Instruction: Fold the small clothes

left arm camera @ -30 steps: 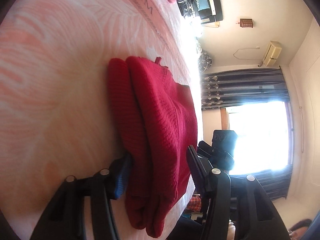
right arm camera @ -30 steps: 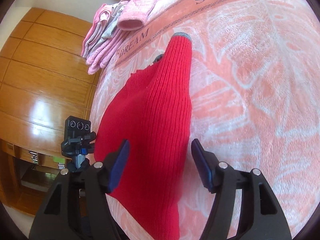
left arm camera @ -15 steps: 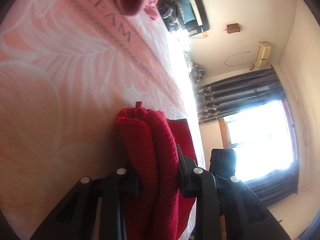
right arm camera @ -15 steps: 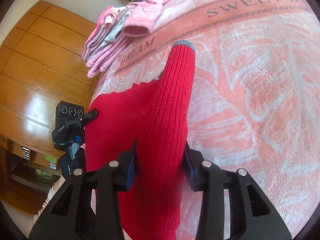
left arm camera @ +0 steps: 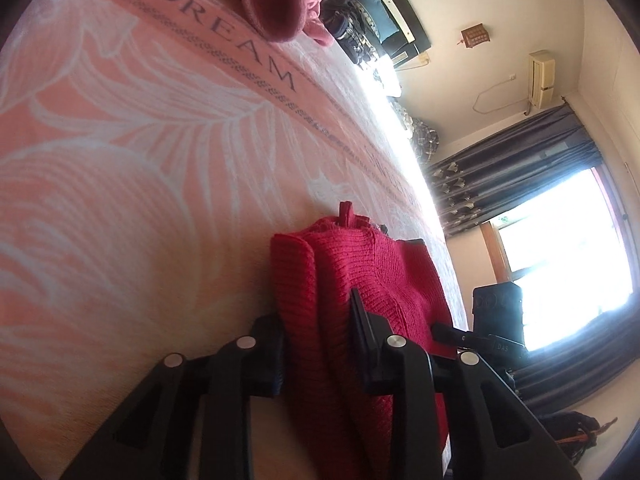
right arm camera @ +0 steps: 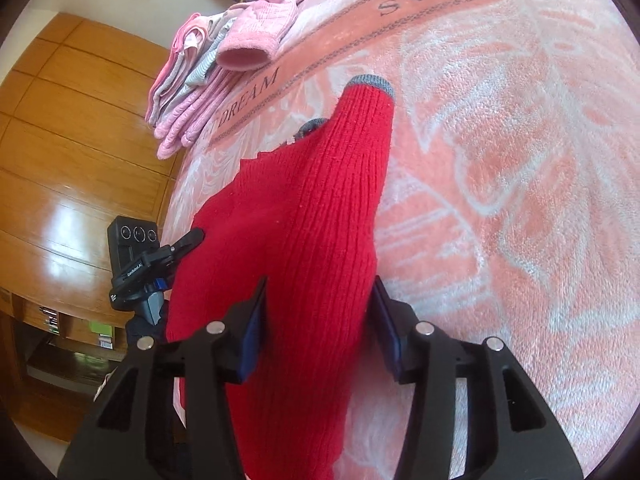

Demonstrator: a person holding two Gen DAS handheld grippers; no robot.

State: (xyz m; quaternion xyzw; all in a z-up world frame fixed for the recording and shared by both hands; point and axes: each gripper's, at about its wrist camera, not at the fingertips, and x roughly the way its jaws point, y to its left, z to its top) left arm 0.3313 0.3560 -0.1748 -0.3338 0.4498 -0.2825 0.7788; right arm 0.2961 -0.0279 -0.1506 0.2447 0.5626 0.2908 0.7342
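Pink leaf-patterned blanket, lettered band reading "SWEET DREAM". Wooden wardrobe at 9 o'clock in right view. Air conditioner at 2 o'clock, dark curtains and bright window at 3 o'clock in left view.

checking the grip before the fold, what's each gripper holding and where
Both hold the red sweater: the left gripper pinches its folded edge, the right gripper clamps a sleeve near the shoulder end.

A home bedroom: a plush pink leaf-patterned bed blanket, dark blue window curtains, a cream wall air conditioner, glossy wooden wardrobe panels, stacked pink knitted clothes.
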